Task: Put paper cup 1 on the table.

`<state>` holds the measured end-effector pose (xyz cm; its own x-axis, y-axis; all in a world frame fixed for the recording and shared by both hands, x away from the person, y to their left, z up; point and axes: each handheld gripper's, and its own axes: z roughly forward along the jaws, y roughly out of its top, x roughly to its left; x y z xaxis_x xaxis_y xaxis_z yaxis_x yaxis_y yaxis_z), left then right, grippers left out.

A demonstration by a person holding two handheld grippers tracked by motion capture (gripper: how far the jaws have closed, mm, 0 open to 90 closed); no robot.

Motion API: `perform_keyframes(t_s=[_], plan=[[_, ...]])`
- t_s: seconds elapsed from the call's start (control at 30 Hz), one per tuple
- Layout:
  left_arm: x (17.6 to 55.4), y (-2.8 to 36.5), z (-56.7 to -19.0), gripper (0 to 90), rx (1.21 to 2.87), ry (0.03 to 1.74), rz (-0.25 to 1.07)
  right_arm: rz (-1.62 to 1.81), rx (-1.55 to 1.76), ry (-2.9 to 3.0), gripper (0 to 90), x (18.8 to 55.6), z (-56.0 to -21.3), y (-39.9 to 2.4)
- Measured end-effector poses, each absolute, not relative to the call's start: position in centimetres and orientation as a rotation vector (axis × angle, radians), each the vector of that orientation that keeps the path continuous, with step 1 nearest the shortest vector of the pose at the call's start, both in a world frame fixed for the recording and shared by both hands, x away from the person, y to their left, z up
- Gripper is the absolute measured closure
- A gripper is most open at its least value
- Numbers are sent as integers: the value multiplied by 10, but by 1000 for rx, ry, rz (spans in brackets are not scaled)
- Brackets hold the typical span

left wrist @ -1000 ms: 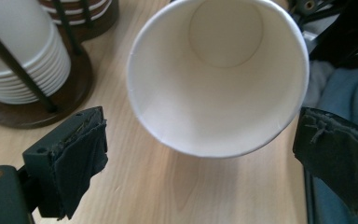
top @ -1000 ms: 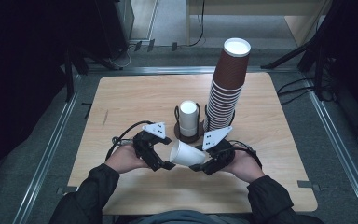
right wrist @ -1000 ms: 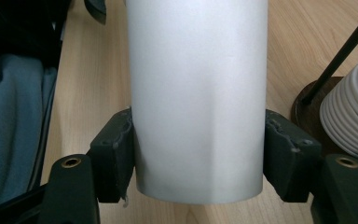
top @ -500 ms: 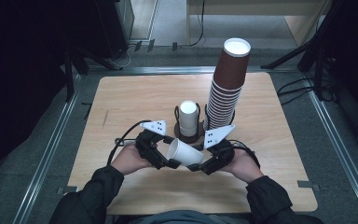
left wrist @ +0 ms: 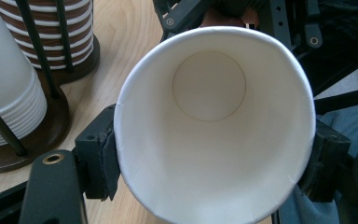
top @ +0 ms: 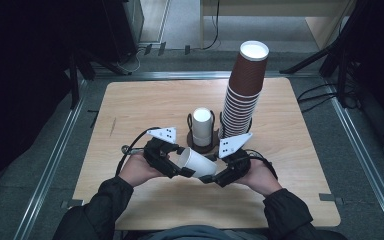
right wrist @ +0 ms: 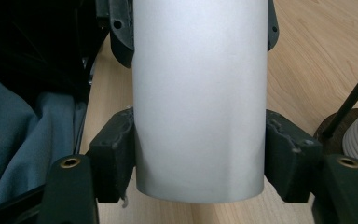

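A white paper cup (top: 197, 162) lies on its side in the air, just above the table's near middle, held between my two grippers. My left gripper (top: 182, 165) takes its open end. Its jaws have just been closing, and in the left gripper view both pads (left wrist: 103, 156) press on the cup's rim (left wrist: 209, 116). My right gripper (top: 212, 176) holds the bottom end. Its jaws have just been opening a little, but in the right gripper view the pads (right wrist: 116, 149) still touch the cup's wall (right wrist: 200, 102) on both sides.
Behind the grippers, a tall stack of brown cups (top: 242, 95) and a shorter stack of white cups (top: 202, 127) stand upside down in wire holders on dark round bases. The wooden table (top: 130, 110) has bare room at left and right. A person's sleeves come in from the bottom edge.
The left gripper's jaws, wide around the cup's open end a second ago, have closed onto its rim. The cup now leans a little more towards the right hand. Neither hand has shifted.
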<state>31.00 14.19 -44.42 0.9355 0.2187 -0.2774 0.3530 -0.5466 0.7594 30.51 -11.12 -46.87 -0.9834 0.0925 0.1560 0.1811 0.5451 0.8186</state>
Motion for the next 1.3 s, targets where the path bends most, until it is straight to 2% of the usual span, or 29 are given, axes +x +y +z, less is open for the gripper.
perform_keyframes(t_s=[0.03,0.13,0.8,1.3], plan=[[311,144,-444,235,2182,412,-178,-1397,-262,-2674,224,307,-470,-110],[311,145,-444,235,2204,423,-175,-1364,-287,-2686,185,307,-472,-109],[307,129,-447,234,2478,437,-42,-1178,-320,-2838,221,307,-485,-102],[305,116,-448,233,2520,432,-73,-1119,-263,-2870,226,304,-494,-91]])
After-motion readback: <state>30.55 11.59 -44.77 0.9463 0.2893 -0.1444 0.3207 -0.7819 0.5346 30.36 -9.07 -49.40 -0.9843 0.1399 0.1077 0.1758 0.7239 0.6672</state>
